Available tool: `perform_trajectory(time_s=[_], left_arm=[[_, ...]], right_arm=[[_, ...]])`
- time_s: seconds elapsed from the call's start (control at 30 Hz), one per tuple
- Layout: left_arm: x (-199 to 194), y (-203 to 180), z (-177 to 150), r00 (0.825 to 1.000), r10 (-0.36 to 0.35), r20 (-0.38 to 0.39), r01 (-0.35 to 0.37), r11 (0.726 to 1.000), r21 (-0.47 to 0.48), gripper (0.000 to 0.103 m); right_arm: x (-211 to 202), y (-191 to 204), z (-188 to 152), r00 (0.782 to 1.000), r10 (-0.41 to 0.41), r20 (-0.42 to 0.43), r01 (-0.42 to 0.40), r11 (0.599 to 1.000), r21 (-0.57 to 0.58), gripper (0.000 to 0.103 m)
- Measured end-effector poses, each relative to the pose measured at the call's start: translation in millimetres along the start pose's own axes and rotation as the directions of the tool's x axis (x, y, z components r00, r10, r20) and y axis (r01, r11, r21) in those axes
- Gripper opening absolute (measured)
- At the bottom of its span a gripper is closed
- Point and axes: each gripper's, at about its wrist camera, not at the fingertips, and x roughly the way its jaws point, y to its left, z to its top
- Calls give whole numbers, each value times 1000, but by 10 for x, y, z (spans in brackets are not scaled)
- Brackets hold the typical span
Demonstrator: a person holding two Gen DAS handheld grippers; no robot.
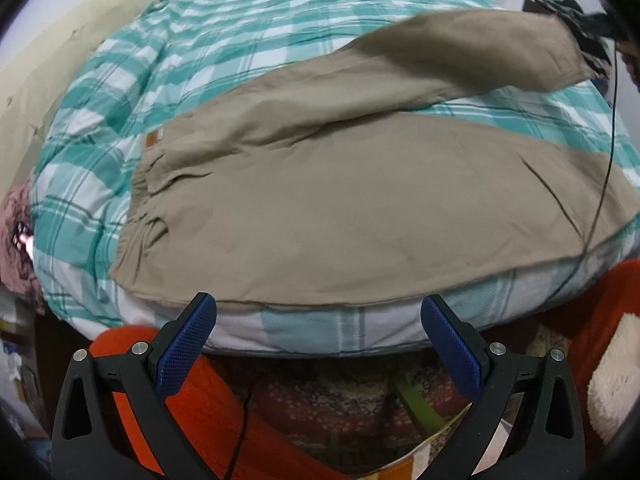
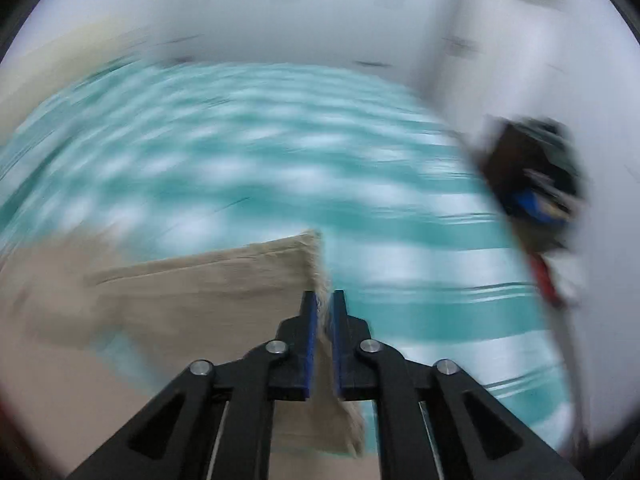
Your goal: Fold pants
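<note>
Khaki pants [image 1: 360,200] lie spread on a teal-and-white checked bed cover [image 1: 200,52], waistband to the left. The near leg lies flat along the bed's front edge. The far leg [image 1: 460,56] is raised toward the upper right, its cuff meeting a dark blurred shape there. My left gripper [image 1: 318,312] hangs open just off the bed's front edge, below the pants' near seam, with nothing between its blue pads. In the blurred right wrist view my right gripper [image 2: 325,300] is shut on the cuff of a khaki leg [image 2: 224,280] above the bed cover [image 2: 280,140].
A cream headboard or pillow [image 1: 60,60] lines the left side, with a pink cloth [image 1: 16,232] below it. Orange-red fabric [image 1: 208,392] and a patterned rug [image 1: 320,400] lie under the bed edge. A thin black cable [image 1: 608,140] crosses the right.
</note>
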Motion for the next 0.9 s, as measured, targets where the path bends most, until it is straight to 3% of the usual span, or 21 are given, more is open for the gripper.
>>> perform_trajectory(time_s=[0.03, 0.07, 0.13, 0.2, 0.3, 0.4, 0.5, 0.6, 0.67, 0.7, 0.73, 0.77, 0.8, 0.83, 0.9], left_arm=[[47, 31, -4, 1000, 1, -13, -2, 1000, -12, 102], [94, 51, -11, 1000, 3, -24, -3, 1000, -20, 102], [280, 91, -8, 998, 3, -71, -5, 999, -33, 102], [471, 87, 61, 994, -10, -113, 7, 999, -34, 102], [653, 76, 341, 991, -32, -132, 29, 999, -25, 102], [741, 141, 968, 998, -61, -27, 60, 997, -58, 102], [960, 208, 1689, 993, -44, 109, 56, 992, -113, 102], [1475, 219, 2148, 987, 30, 160, -6, 989, -148, 102], [1962, 205, 2203, 989, 90, 117, -74, 989, -128, 102], [2234, 196, 2154, 993, 105, 61, -98, 990, -100, 102], [2481, 202, 2021, 997, 68, 34, -65, 995, -71, 102], [2552, 240, 1903, 997, 30, 75, -25, 997, -76, 102], [2526, 285, 1820, 992, 6, 126, 7, 995, -96, 102], [2496, 311, 1788, 990, -4, 139, 19, 994, -104, 102], [2479, 309, 1767, 990, 0, 143, 14, 995, -97, 102]], right_arm=[[98, -218, 106, 997, -77, -20, 78, 996, 43, 39], [188, -503, 144, 988, -149, -33, 151, 983, 104, 41], [246, -716, 32, 986, -160, -46, 166, 970, 176, 43], [318, -709, -340, 994, -91, -56, 100, 974, 203, 49], [507, -374, -1038, 993, -14, -115, 27, 993, 112, 49], [619, -22, -1612, 979, 112, -171, -96, 990, 99, 49], [608, 351, -1813, 955, 235, -179, -221, 971, 92, 49], [618, 782, -1574, 930, 336, -151, -332, 942, 51, 49], [637, 1077, -1312, 900, 419, -124, -415, 908, 56, 49], [655, 1247, -1124, 873, 477, -104, -471, 879, 76, 49], [672, 1383, -1006, 848, 522, -89, -514, 852, 99, 50], [726, 1568, -822, 800, 596, -63, -584, 799, 143, 52], [770, 1683, -728, 768, 638, -48, -623, 763, 170, 59], [832, 1871, -636, 723, 690, -34, -671, 713, 202, 64], [979, 2238, -588, 650, 758, -55, -730, 642, 234, 66]])
